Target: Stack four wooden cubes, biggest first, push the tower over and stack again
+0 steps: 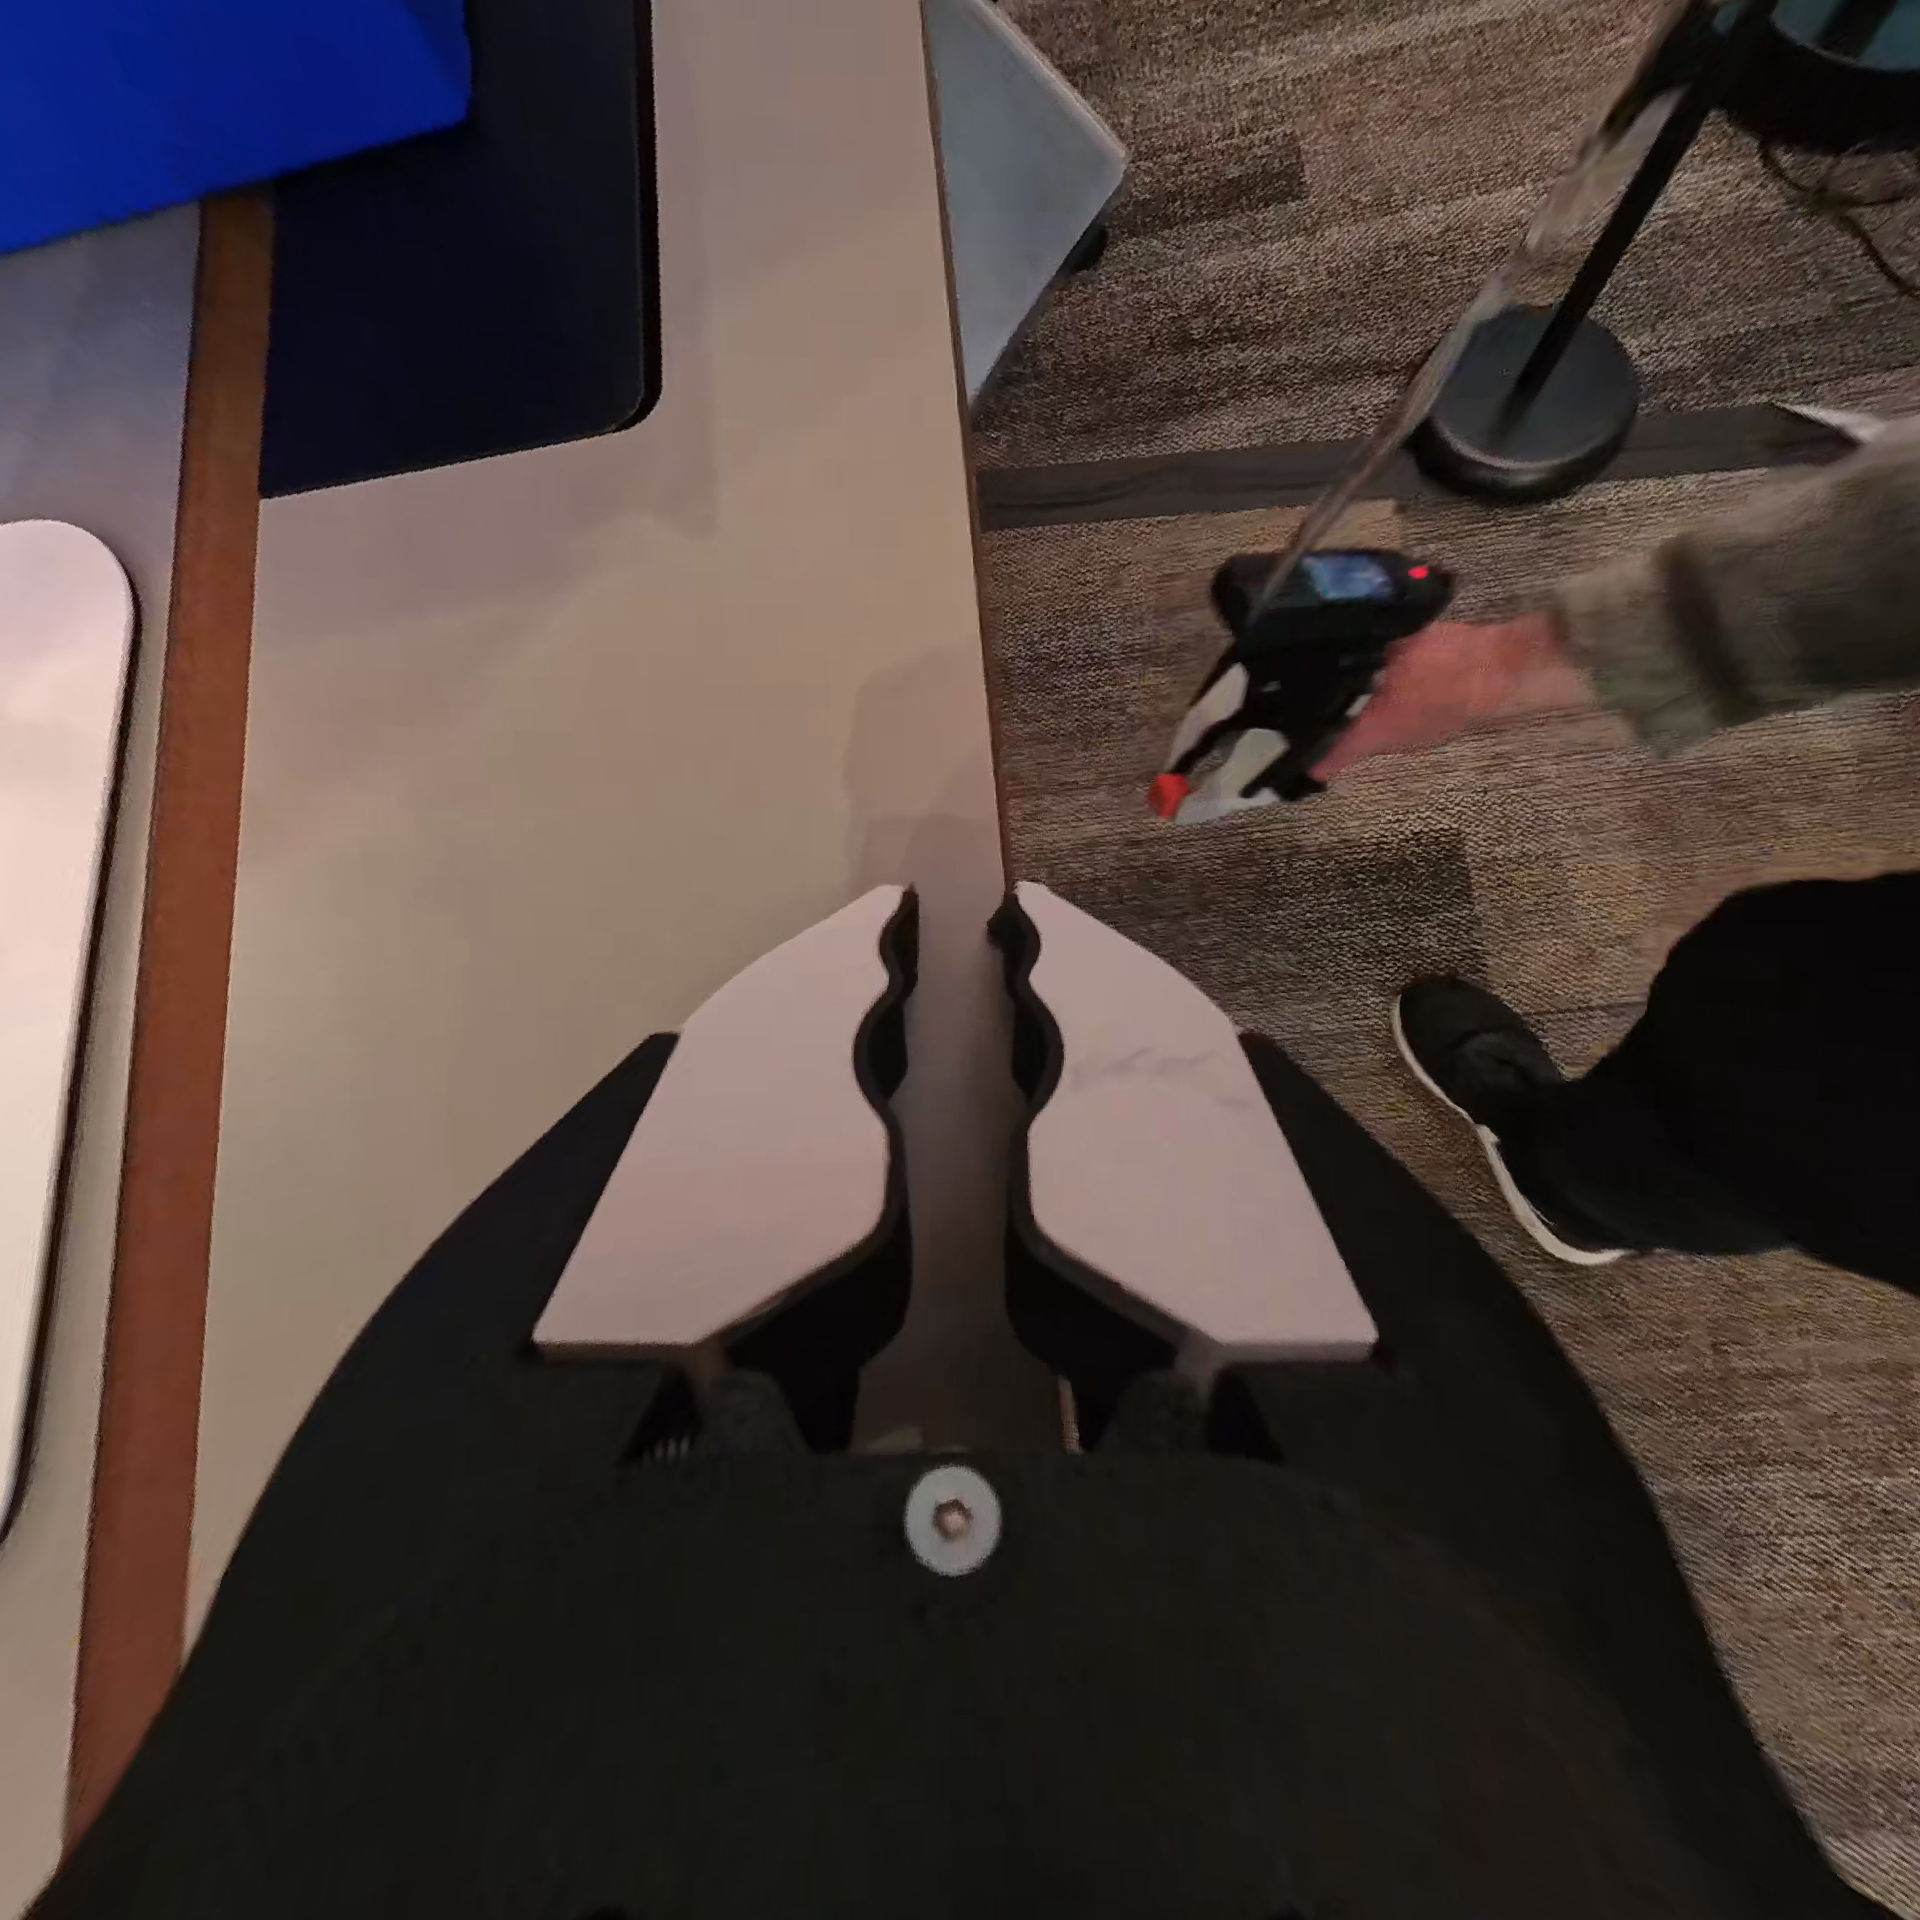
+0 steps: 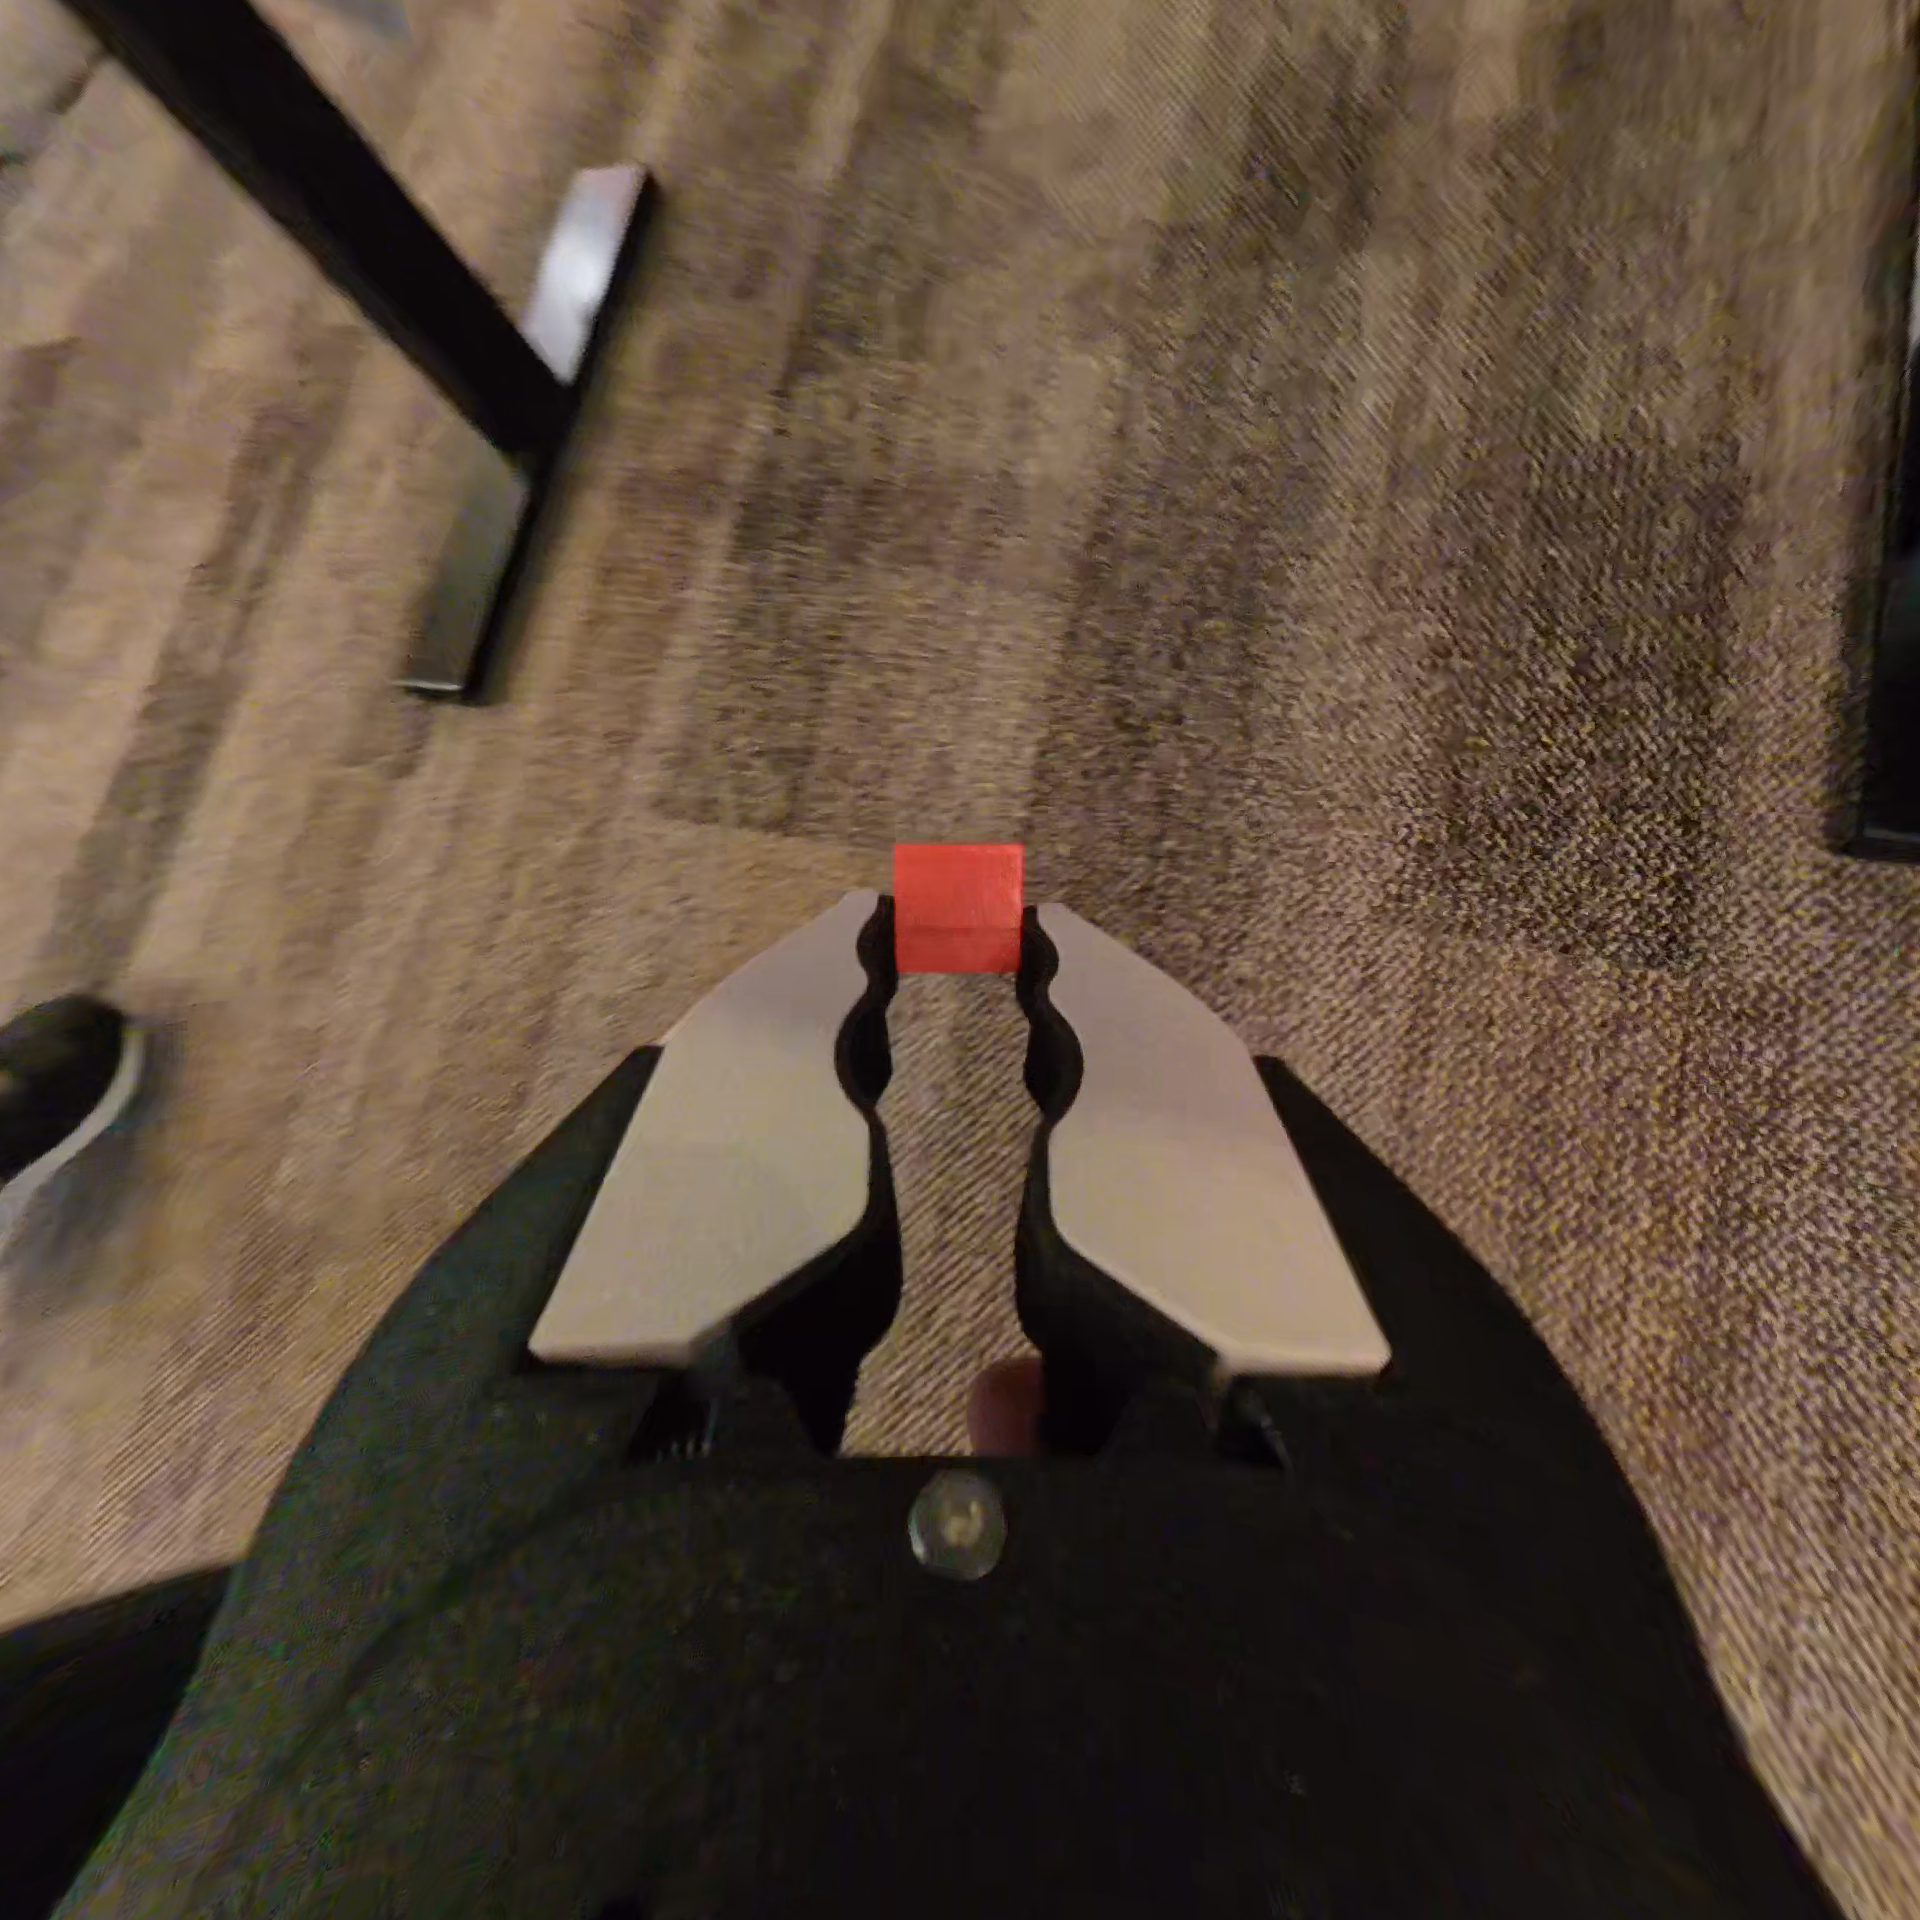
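We hold the right hand-held gripper (image 2: 958, 914) above the carpet (image 2: 1351, 623), its fingertips clamped on a small red cube (image 2: 958, 906). Our left hand-held gripper (image 1: 953, 909) sits over the edge of the bench (image 1: 623, 727), jaws slightly parted and grasping nothing. From the left wrist view, the red cube (image 1: 1166, 795) shows at the far gripper's tip, over the carpet.

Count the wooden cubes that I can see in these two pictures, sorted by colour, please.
Red cube, held between the tips of the right gripper above the carpet: 1
Cubes of any other colour: 0
Total: 1
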`<control>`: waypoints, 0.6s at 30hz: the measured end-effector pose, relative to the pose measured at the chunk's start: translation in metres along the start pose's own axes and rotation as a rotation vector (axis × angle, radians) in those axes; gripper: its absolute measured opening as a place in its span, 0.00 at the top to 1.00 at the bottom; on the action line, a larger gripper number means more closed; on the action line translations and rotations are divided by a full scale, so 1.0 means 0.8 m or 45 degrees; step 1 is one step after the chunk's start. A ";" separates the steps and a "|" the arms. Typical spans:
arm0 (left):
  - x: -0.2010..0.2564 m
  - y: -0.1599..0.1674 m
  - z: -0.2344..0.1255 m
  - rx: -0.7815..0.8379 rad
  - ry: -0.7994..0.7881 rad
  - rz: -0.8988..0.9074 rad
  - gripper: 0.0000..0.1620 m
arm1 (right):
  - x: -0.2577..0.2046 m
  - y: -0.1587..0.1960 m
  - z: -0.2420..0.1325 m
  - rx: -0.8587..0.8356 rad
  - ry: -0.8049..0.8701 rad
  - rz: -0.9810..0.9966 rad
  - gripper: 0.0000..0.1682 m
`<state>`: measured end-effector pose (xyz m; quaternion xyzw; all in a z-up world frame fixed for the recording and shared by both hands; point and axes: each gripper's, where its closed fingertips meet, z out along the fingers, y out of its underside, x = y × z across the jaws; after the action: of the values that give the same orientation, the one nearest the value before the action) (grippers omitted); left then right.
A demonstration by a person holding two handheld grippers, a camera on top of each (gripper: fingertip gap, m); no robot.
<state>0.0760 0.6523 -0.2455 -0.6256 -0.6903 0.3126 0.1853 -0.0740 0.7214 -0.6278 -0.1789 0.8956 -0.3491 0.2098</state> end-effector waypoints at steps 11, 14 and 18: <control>0.037 0.008 -0.178 0.407 0.094 -0.124 1.00 | -0.352 -0.161 -0.252 0.002 -0.023 -0.318 0.86; 0.061 0.085 -0.312 0.454 0.119 -0.197 1.00 | -0.484 -0.231 -0.262 0.018 -0.015 -0.379 0.86; 0.053 0.226 -0.514 0.489 -0.016 -0.358 1.00 | -0.680 -0.341 -0.228 0.067 -0.070 -0.391 0.86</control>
<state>0.4706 0.7797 -0.0685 -0.4747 -0.6996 0.4133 0.3383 0.3431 0.8871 -0.1787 -0.3176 0.8421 -0.3955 0.1831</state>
